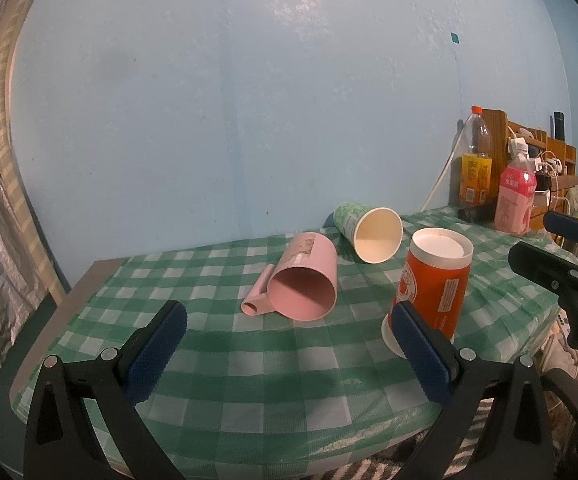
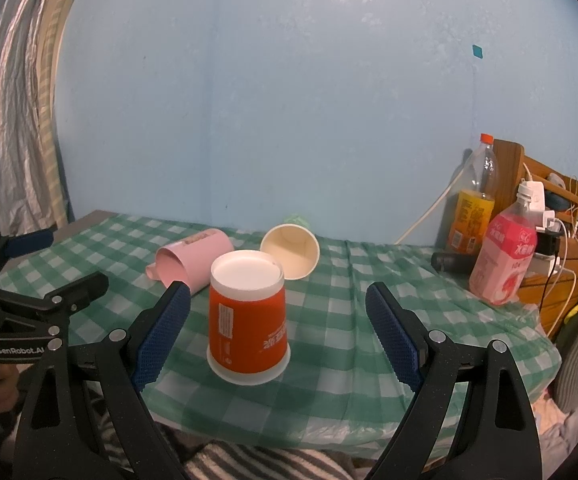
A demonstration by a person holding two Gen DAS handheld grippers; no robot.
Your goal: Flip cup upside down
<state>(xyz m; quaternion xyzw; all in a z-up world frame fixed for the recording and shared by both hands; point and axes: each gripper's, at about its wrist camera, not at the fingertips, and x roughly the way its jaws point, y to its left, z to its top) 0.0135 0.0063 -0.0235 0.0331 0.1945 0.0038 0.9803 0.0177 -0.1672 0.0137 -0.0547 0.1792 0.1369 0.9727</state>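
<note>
An orange paper cup (image 1: 433, 284) (image 2: 248, 312) stands upside down, mouth on the green checked tablecloth (image 1: 249, 368) (image 2: 341, 292), white base up. A pink mug (image 1: 303, 278) (image 2: 193, 258) lies on its side, mouth toward me. A green patterned paper cup (image 1: 369, 232) (image 2: 291, 250) lies on its side behind it. My left gripper (image 1: 289, 344) is open and empty, in front of the pink mug. My right gripper (image 2: 277, 332) is open and empty, its fingers either side of the orange cup without touching it.
Two drink bottles, one orange-capped (image 2: 473, 204) and one pink (image 2: 507, 256), stand at the back right beside a wooden shelf (image 2: 561, 200) with chargers and cables. A blue wall lies behind. The table's front edge is close below the grippers.
</note>
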